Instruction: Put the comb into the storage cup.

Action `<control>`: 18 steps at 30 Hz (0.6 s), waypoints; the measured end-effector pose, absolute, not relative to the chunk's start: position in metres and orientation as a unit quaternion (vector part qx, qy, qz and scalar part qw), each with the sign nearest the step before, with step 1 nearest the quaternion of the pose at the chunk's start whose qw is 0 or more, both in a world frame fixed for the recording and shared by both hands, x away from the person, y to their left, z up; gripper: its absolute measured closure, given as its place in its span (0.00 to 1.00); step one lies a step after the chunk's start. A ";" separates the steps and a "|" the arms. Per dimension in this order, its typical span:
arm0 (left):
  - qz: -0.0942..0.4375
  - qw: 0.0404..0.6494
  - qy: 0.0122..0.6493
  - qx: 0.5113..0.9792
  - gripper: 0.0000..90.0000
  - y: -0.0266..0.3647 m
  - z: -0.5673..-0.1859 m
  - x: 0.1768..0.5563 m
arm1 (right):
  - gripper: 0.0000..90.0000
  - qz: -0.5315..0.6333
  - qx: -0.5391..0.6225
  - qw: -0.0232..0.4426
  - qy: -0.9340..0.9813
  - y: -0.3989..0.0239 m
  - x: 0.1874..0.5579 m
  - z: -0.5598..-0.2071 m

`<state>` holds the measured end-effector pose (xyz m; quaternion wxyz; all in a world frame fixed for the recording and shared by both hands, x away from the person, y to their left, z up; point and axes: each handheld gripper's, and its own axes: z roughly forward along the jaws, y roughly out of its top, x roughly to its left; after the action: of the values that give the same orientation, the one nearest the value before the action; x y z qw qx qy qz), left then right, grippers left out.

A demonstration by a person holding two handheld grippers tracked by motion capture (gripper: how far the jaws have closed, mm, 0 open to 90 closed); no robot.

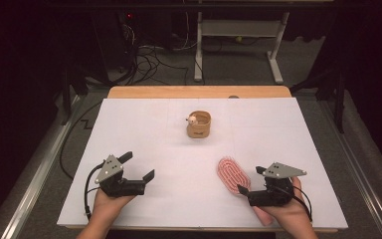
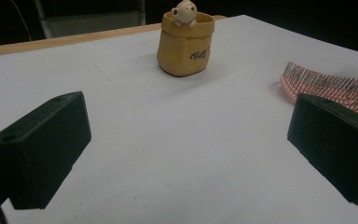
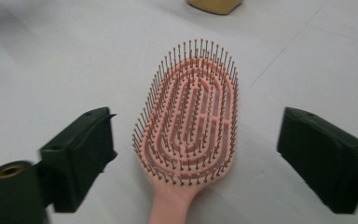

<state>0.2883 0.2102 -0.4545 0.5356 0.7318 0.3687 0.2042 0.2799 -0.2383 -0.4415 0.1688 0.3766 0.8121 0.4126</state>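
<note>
High view: above the counter [image 1: 144,149], looking forward and down.
Gripper views: low, close; all three share the hairbrush [image 1: 233,175].

A white-covered table [image 1: 144,134] carries a pink hairbrush [image 1: 233,175] and a small yellow pot [image 1: 199,124].

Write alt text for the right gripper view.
A pink hairbrush lies bristles up on the white table, between the wide-open jaws of the right claw, untouched. A yellow container's base sits at the top edge.
</note>
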 end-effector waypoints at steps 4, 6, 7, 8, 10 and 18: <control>0.205 0.534 0.368 0.733 0.00 0.210 -0.455 0.288 | 0.00 0.399 0.386 0.176 0.813 -0.236 0.280 -0.444; 0.208 0.534 0.369 0.732 0.00 0.211 -0.454 0.288 | 0.00 0.399 0.386 0.176 0.813 -0.236 0.280 -0.444; 0.209 0.534 0.368 0.732 0.00 0.211 -0.454 0.288 | 0.00 0.399 0.386 0.176 0.813 -0.236 0.280 -0.444; 0.211 0.533 0.368 0.732 0.00 0.211 -0.454 0.288 | 0.00 0.399 0.386 0.176 0.813 -0.236 0.281 -0.444; 0.210 0.534 0.366 0.733 0.00 0.211 -0.454 0.288 | 0.00 0.395 0.388 0.175 0.814 -0.236 0.281 -0.445; 0.207 0.543 0.362 0.729 0.00 0.212 -0.455 0.287 | 0.00 0.392 0.392 0.177 0.813 -0.237 0.282 -0.445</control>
<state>0.2874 0.2120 -0.4549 0.5426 0.7291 0.3622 0.2069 0.2816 -0.2373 -0.4454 0.1769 0.3922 0.8131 0.3920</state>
